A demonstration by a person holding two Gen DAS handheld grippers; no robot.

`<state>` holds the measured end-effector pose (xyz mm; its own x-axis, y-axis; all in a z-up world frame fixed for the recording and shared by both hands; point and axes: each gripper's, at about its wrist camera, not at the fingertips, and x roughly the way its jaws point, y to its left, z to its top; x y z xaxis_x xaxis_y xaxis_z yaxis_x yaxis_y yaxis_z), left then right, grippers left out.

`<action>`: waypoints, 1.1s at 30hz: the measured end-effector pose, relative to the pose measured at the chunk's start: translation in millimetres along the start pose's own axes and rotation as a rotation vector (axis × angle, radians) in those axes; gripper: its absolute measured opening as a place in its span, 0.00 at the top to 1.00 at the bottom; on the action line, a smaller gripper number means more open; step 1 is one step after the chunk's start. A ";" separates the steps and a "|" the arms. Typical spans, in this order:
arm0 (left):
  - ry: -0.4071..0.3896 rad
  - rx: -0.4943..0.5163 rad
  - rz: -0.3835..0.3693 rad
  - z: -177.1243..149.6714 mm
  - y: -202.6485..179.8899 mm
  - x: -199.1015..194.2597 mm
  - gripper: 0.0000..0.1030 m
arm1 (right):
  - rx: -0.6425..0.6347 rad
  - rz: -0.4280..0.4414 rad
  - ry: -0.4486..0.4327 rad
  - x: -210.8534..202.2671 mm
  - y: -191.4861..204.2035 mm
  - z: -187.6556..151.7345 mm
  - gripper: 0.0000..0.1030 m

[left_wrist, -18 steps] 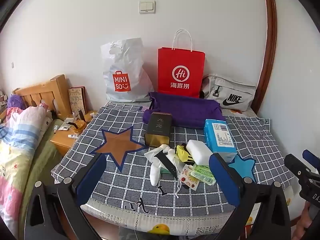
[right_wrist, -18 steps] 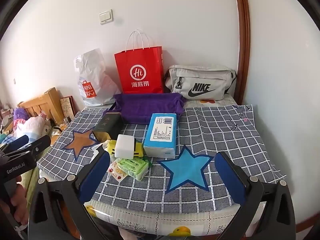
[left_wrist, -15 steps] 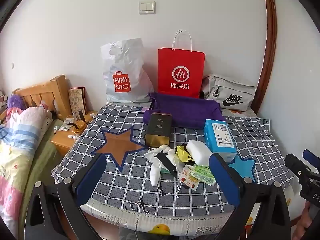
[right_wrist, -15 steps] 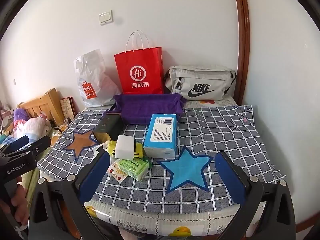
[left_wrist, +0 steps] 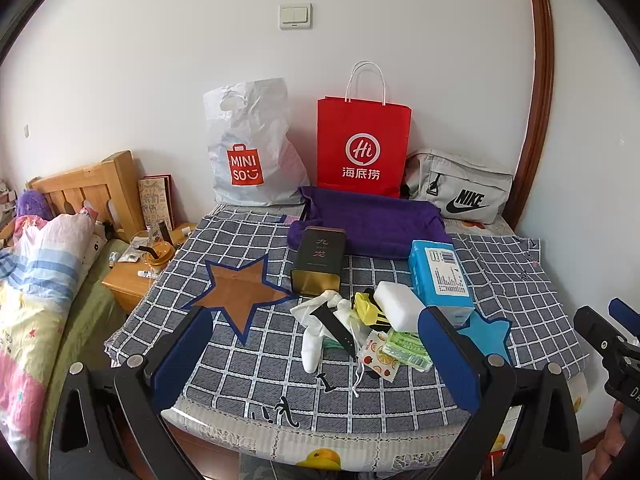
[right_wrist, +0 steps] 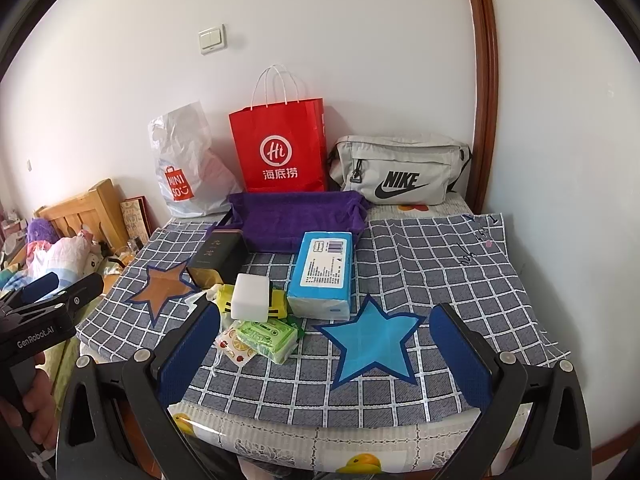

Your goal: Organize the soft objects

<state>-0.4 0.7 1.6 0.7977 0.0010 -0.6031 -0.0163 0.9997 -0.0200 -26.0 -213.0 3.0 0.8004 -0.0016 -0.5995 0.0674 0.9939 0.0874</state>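
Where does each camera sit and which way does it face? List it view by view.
Left wrist: on the left gripper, open, angled down at the checked cloth; the right gripper's tip shows at the right edge.
Right wrist: on the right gripper, open, facing the blue star; the left gripper and a hand show at left.
Shared: red paper bag, blue tissue pack.

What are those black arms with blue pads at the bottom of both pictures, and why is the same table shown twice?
Those are two grabbing tools that a person holds, one in each hand. Each has a tiny camera looking forward, so you get two pictures of one table. The left hand-held gripper and the right hand-held gripper are both wide open and hold nothing. On the checked cloth lie a blue tissue pack, a white sponge, a green pack, a white glove and a dark tin. A purple tray and three bags stand behind.
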 end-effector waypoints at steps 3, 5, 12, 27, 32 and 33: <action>-0.002 -0.001 0.000 -0.1 0.0 -0.2 0.00 | -0.001 -0.001 -0.001 -0.6 -0.1 0.3 0.00; 0.000 -0.001 0.000 -0.2 -0.1 -0.1 0.00 | 0.000 0.000 -0.002 -0.9 -0.8 0.7 0.00; -0.001 0.000 0.000 -0.4 -0.1 -0.3 0.00 | 0.001 0.001 -0.003 -1.8 -1.1 0.7 0.00; -0.006 -0.001 -0.001 4.9 2.8 -2.7 0.00 | 0.001 -0.003 -0.012 -5.3 0.4 2.5 0.00; -0.006 -0.005 -0.004 4.3 3.8 -4.7 0.00 | 0.003 -0.003 -0.012 -6.1 0.4 2.5 0.00; -0.006 -0.003 -0.004 4.0 3.5 -4.6 0.00 | 0.003 -0.004 -0.011 -6.2 0.3 2.5 0.00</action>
<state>-1.6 4.3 7.5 0.8011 -0.0025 -0.5985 -0.0154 0.9996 -0.0247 -29.4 -213.0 8.8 0.8067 -0.0072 -0.5909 0.0725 0.9936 0.0869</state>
